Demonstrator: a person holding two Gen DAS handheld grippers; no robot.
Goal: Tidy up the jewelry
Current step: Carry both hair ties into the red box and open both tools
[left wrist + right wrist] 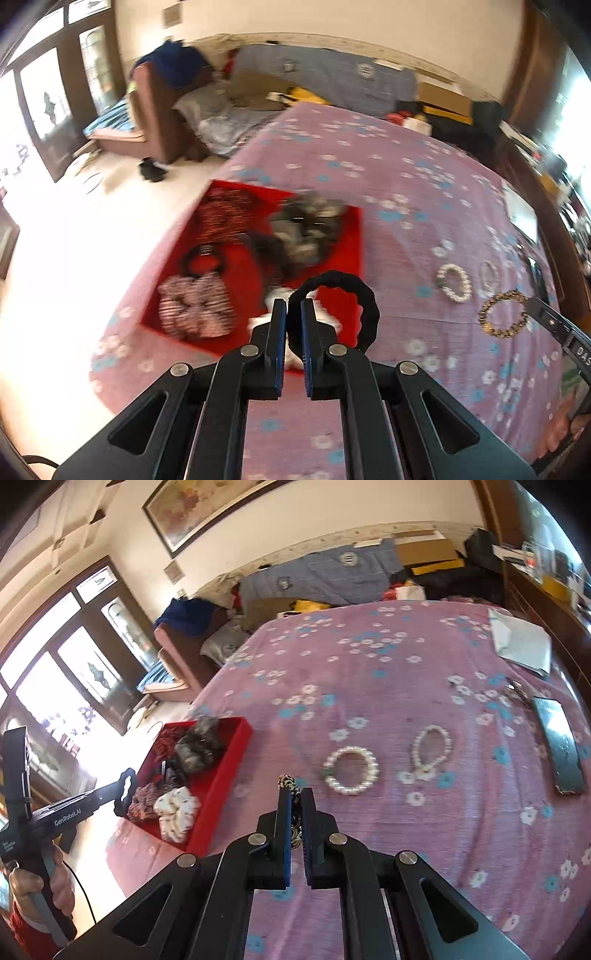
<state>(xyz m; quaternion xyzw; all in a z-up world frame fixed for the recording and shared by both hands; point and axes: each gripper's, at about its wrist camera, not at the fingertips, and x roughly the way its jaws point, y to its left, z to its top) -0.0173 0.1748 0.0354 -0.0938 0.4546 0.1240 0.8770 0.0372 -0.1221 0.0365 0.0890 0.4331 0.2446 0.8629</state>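
Left wrist: gripper (293, 306) pinches ruffled black fabric ring (364, 295).

Your left gripper (293, 314) pinches a black fabric scrunchie ring (364, 295) above the red rectangular tray (349, 254); the tray's contents are blurred. Two pearl bracelets (454, 282) lie on the pink floral bedspread (406, 184).

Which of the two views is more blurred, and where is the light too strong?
Left wrist view: the red tray and its contents are smeared by motion, while the left tool and its black scrunchie stay sharp; the floor at left is washed out white. Right wrist view: sharper overall, pearl bracelets clear; only the windows at left glare. Both bend straight lines at the edges.
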